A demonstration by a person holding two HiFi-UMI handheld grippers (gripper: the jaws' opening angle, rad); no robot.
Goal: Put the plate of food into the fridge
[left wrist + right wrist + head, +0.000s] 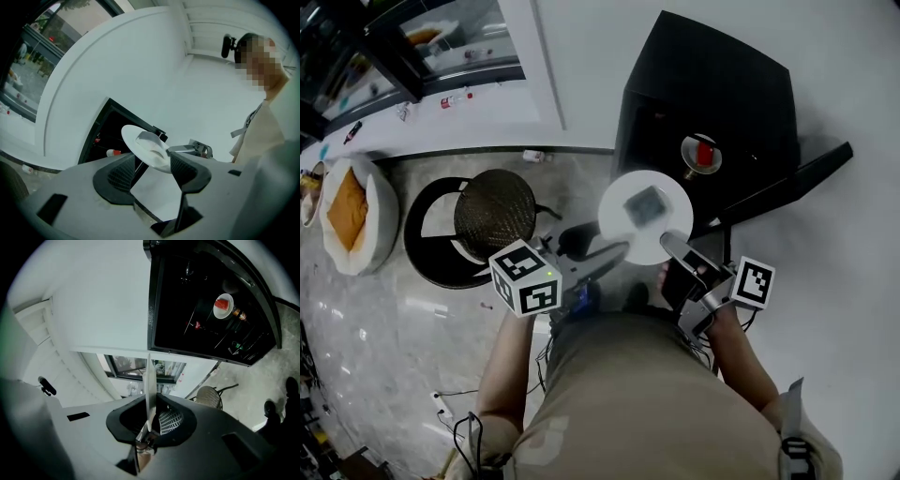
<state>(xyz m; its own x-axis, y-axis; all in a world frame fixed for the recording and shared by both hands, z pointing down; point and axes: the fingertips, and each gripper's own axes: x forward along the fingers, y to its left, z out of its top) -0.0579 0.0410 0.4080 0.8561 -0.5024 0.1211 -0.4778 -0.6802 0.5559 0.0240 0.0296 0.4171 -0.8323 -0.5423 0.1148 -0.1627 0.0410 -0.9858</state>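
Clamping the rim at its 5 o'clock edge, the right gripper (670,246) carries the smooth, round white plate (645,217) roughly flat, probably so the pale square of food (647,203) cannot slide. The left gripper (595,248) hovers at 8 o'clock, jaws apart and empty. The boxy matte-black fridge (722,84) gapes at 12 o'clock.
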